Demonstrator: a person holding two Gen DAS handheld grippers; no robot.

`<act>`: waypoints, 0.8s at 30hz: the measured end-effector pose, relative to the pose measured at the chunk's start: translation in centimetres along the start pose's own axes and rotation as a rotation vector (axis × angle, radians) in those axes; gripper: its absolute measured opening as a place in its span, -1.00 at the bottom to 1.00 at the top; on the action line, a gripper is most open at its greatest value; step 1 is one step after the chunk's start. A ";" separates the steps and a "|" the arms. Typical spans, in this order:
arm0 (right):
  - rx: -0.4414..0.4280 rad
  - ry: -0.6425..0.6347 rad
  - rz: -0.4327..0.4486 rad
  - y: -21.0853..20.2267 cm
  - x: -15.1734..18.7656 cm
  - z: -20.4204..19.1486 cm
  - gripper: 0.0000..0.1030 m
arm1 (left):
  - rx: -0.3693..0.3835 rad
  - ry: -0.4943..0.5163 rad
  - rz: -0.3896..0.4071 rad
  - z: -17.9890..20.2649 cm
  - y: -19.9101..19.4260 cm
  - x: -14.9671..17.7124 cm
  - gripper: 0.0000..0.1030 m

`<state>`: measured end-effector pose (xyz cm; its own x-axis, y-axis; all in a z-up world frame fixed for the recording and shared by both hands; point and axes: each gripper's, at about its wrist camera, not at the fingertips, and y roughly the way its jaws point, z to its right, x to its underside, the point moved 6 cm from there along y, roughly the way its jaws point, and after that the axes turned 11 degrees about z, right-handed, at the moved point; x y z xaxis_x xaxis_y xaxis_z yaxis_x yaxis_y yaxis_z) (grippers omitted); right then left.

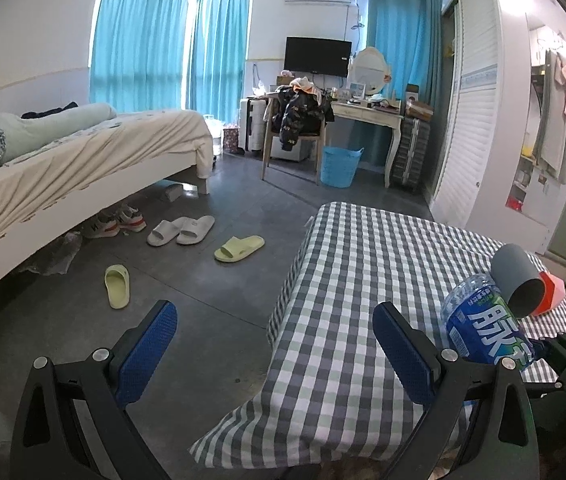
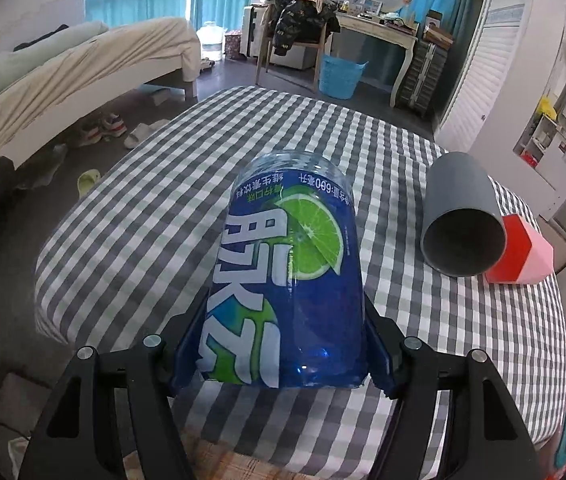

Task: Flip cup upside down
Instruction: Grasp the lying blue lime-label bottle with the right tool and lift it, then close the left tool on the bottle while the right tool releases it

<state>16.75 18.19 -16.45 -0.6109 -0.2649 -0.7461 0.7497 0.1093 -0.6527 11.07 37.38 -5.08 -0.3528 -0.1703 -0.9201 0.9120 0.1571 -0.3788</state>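
Note:
My right gripper (image 2: 283,344) is shut on a blue cup cut from a drinks bottle (image 2: 287,272), with a lime label. The label text reads upside down and the cut rim faces me. It is held over the checked tablecloth (image 2: 131,216). In the left wrist view the same cup (image 1: 483,324) shows at the right, tilted. My left gripper (image 1: 275,336) is open and empty at the table's left edge, its left finger over the floor. A grey cup (image 2: 459,220) lies on its side to the right, mouth toward me.
A red and pink box (image 2: 523,256) lies behind the grey cup. A bed (image 1: 83,160), slippers (image 1: 239,248), a chair with a jacket (image 1: 299,116), a blue basket (image 1: 339,166) and a desk (image 1: 367,114) stand beyond. A white wardrobe (image 1: 471,120) is at right.

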 end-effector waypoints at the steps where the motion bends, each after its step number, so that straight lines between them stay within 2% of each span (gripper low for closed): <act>1: -0.005 0.003 0.000 0.0 -0.1 0.0 0.31 | -0.004 0.002 -0.002 0.0 -0.1 0.0 0.97; 4: -0.022 0.006 -0.009 -0.2 -0.2 0.0 0.39 | -0.026 0.018 -0.006 0.0 -0.3 -0.2 0.97; 5: -0.036 0.013 -0.004 -0.5 -0.3 0.1 0.56 | -0.034 0.029 -0.008 0.0 -0.3 -0.2 0.97; 6: -0.055 0.023 0.004 -0.9 -0.2 0.1 0.62 | -0.039 0.036 -0.009 0.0 -0.2 -0.1 0.97; 8: -0.101 0.049 0.035 -2.4 -0.6 0.5 0.63 | -0.051 0.056 -0.011 0.4 -0.3 -0.1 0.97; 11: -0.108 0.057 0.087 -4.5 -1.3 1.6 0.64 | -0.040 0.070 -0.023 1.6 -0.4 -0.3 0.97; 14: -0.094 0.070 0.139 -6.9 -1.9 3.7 0.74 | -0.004 0.080 -0.054 4.1 -0.5 -0.9 0.97; 20: 0.003 0.047 0.171 -8.9 -1.6 8.7 0.74 | 0.156 0.082 -0.140 10.6 0.3 -1.8 0.97; 24: 0.027 0.085 0.178 -9.4 -0.6 12.7 0.74 | 0.216 0.090 -0.216 14.4 2.0 -2.0 0.97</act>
<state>13.34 5.16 -8.19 -0.4864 -0.1621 -0.8586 0.8536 0.1215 -0.5065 16.60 24.04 -2.57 -0.5516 -0.0886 -0.8294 0.8338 -0.0853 -0.5454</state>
